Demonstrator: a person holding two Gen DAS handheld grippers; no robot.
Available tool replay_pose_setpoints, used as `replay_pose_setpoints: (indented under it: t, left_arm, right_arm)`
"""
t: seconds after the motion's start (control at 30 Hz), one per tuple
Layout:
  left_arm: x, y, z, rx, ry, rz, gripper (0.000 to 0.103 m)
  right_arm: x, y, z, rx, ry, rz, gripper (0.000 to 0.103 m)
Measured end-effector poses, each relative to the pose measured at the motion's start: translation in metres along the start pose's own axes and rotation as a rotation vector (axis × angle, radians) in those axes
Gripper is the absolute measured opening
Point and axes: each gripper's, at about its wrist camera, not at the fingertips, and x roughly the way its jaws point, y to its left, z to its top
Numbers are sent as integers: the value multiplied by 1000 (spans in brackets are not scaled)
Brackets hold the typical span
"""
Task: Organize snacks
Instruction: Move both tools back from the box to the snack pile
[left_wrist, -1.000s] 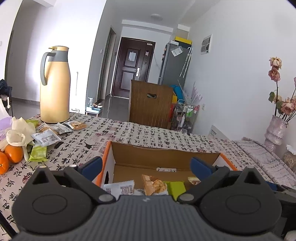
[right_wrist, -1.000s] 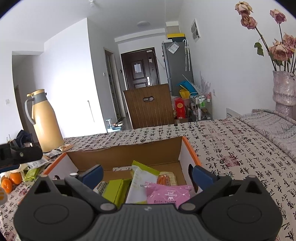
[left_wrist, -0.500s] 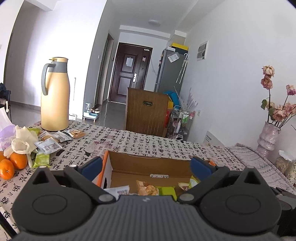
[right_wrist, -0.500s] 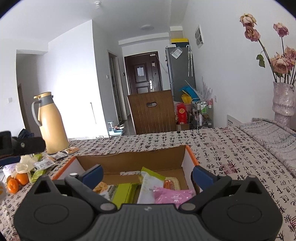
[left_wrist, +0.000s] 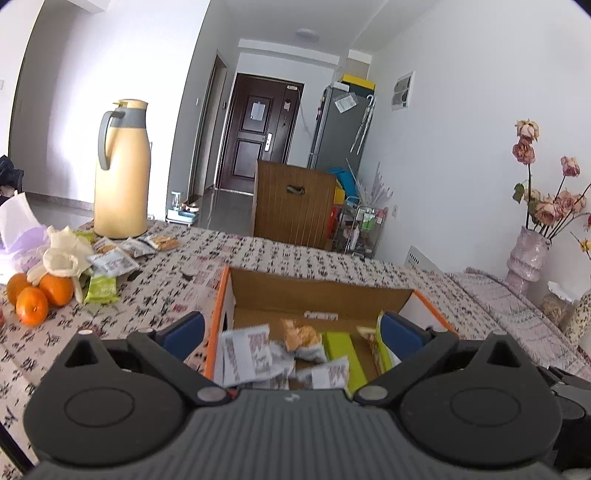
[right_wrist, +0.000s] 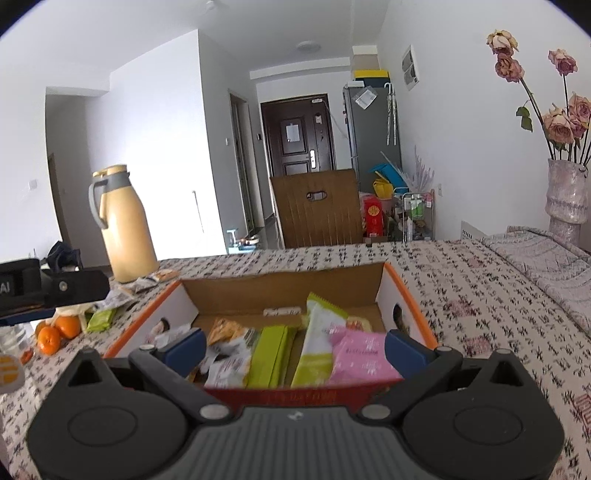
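An open cardboard box with orange edges (left_wrist: 317, 291) (right_wrist: 280, 288) sits on the patterned tablecloth and holds several snack packets: white ones (left_wrist: 251, 350), green ones (right_wrist: 269, 354), a pink one (right_wrist: 360, 356). My left gripper (left_wrist: 291, 332) is open and empty, held above the box's near left corner. My right gripper (right_wrist: 293, 343) is open and empty, above the box's near edge. More loose snack packets (left_wrist: 110, 262) lie on the table at the left, near the jug.
A tall yellow thermos jug (left_wrist: 120, 173) stands at the far left. Oranges (left_wrist: 37, 295) and a white glove (left_wrist: 62, 254) lie beside the loose packets. A vase of dried roses (right_wrist: 565, 192) stands at the right. A wooden chair back (left_wrist: 291, 203) rises behind the table.
Both grippers have pulled back and risen from the box, so more of its contents and the room shows. Both stay open and empty.
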Motion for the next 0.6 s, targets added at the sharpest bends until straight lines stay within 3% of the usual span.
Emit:
replay_pose_setpoints:
  t: [0.4, 0.6]
  left_arm:
    - [-29, 22, -43, 27, 65, 11, 103]
    - [-40, 36, -72, 23, 135, 13, 103]
  right_arm:
    - [-22, 5, -35, 0, 69, -17, 103]
    - [-34, 5, -56, -8, 109, -30, 103]
